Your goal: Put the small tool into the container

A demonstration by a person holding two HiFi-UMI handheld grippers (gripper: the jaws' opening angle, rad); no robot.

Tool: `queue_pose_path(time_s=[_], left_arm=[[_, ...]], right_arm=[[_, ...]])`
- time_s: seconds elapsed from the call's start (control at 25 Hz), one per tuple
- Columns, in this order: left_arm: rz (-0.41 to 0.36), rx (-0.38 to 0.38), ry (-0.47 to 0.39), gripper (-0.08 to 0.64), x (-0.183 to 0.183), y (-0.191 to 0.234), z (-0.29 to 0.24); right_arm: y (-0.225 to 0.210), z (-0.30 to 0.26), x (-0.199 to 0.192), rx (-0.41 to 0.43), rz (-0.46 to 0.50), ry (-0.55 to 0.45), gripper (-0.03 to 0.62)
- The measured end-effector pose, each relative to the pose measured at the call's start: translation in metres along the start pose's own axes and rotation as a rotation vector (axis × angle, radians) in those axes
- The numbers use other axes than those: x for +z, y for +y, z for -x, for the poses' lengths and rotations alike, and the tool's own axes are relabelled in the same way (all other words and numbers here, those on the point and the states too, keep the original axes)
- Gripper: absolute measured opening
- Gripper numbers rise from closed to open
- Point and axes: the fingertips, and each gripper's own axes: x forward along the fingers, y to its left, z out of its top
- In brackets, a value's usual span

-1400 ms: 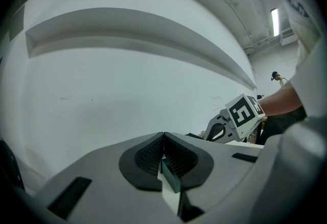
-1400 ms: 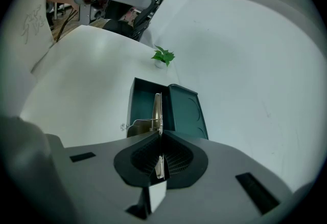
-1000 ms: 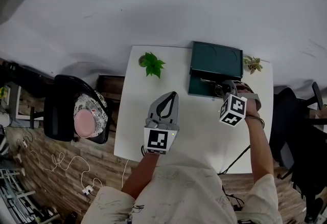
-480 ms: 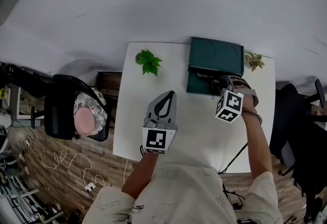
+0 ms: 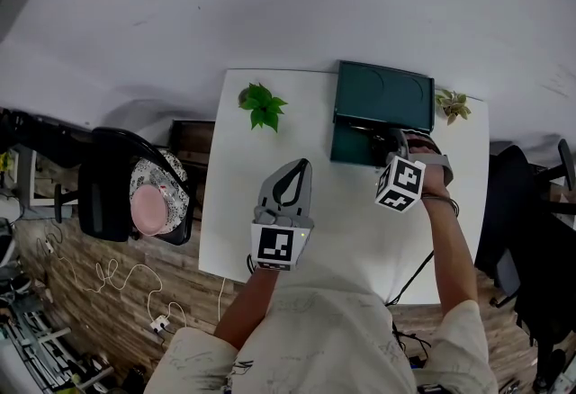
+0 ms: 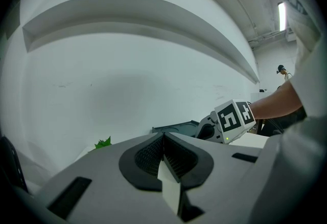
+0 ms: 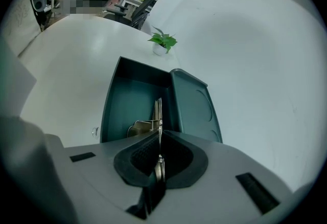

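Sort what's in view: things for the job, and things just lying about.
For the job:
- small metal tool, pinched in the right claw
- green box, lid open

Lying about:
- left claw, shut on nothing
- left plant
- right plant
- chair
- table

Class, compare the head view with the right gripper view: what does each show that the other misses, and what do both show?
Head view only: the grey left claw, a pale little potted plant and the brown wooden floor. Right gripper view only: the thin silvery metal tool, clamped between the right claw's jaws. Both: the open dark green plastic box, the white table and the bright green leafy plant.
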Motion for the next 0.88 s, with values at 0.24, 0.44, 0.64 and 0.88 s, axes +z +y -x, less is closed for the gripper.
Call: queue_pose_path(time_s=[0.24, 0.44, 0.64, 0.88], left_arm=[[0.023, -0.006, 0.028, 0.006, -0.005, -0.002, -0.001], [0.008, -0.015, 0.01, 0.006, -0.003, -0.002, -0.001], [0.015, -0.017, 0.016, 0.006, -0.004, -0.002, 0.0], [0.005, -0.015, 0.003, 0.006, -0.002, -0.001, 0.001]], right_arm=[[0.0, -0.003, 0.001, -0.015, -0.012, 0.009, 0.015], [0.005, -0.004, 0.001, 0.004, -0.007, 0.018, 0.031], [0.009, -0.007, 0.0, 0.035, -0.022, 0.029, 0.047], [0.015, -0.011, 0.001, 0.075, -0.033, 0.035, 0.091]])
